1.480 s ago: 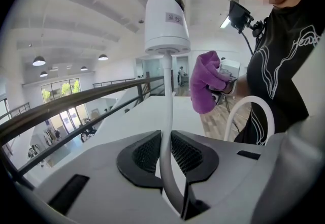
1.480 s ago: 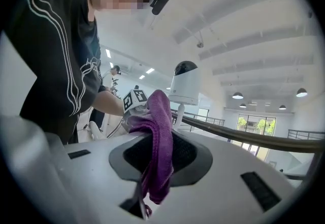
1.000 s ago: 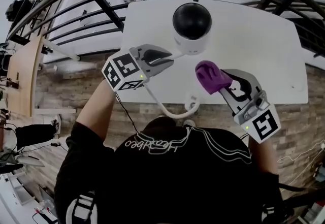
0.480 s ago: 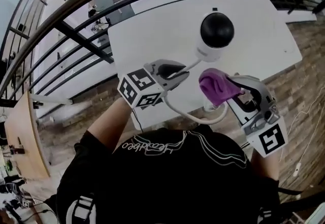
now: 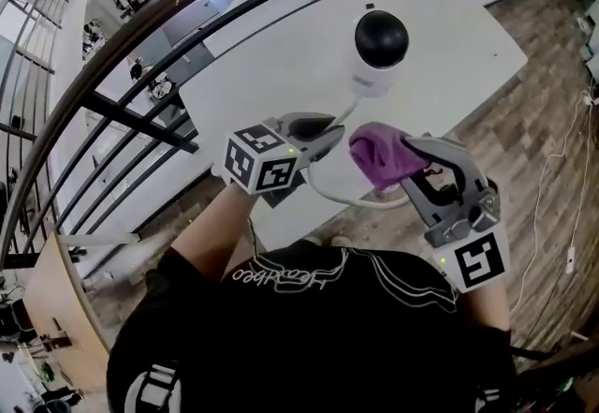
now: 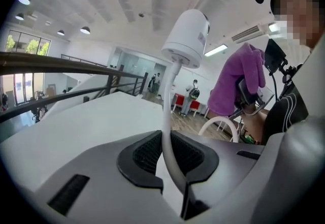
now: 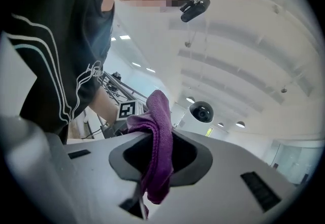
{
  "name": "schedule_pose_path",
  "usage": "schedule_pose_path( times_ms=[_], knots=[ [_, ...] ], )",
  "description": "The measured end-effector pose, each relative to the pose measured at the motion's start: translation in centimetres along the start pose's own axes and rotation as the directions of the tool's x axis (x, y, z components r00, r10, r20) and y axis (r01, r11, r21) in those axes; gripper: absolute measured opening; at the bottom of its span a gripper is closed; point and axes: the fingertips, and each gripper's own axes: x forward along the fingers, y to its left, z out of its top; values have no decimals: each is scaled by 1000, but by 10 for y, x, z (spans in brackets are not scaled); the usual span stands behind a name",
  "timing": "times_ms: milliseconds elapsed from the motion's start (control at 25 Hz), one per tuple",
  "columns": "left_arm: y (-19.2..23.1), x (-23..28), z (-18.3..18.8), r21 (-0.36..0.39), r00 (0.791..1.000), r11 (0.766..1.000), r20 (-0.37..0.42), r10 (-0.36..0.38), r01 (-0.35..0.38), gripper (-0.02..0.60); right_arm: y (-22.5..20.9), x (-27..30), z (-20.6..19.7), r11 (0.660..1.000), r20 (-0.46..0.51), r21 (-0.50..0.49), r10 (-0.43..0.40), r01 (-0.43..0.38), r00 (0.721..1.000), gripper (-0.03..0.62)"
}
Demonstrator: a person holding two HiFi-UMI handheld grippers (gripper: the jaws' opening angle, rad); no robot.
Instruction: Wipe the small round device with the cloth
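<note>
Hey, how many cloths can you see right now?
1. The purple cloth is clamped in the right tool, held up near the device. No other cloth shows, though one could lie out of view.

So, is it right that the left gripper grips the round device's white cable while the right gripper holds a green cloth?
Nearly: the cloth is purple, not green, as the right gripper view shows. The left gripper does grip the white cable of the round device, and the right gripper holds the cloth.
</note>
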Motion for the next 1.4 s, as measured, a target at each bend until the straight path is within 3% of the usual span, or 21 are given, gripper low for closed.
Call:
schedule_pose_path(
  times_ms=[400, 520, 680, 880, 1080, 1280, 1400],
  knots=[
    [8, -14, -4, -62, 992, 990, 8, -128, 128, 63, -9, 31, 41, 971, -65, 40, -233, 236, 970, 66],
    [5, -9, -2, -77, 989, 986, 11, -149, 150, 63, -17, 36, 50, 938, -94, 12, -344, 346, 934, 67],
    [2, -10, -6, -100, 985, 980, 17, -174, 175, 63, -29, 41, 66, 870, -113, -41, -493, 492, 863, 66],
    [-3, -10, -8, -99, 980, 975, 32, -198, 200, 63, -44, 41, 77, 792, -123, -70, -611, 607, 782, 66],
    [-6, -3, 0, -135, 974, 964, 27, -226, 228, 63, -67, 42, 85, 737, -117, -94, -676, 670, 727, 67],
    [-7, -6, 2, -141, 965, 955, 12, -263, 262, 67, -67, 57, 85, 715, -145, -111, -699, 690, 701, 66],
    [-4, -8, 3, -141, 962, 952, 9, -273, 272, 69, -65, 69, 81, 722, -165, -110, -691, 683, 704, 67]
  ],
)
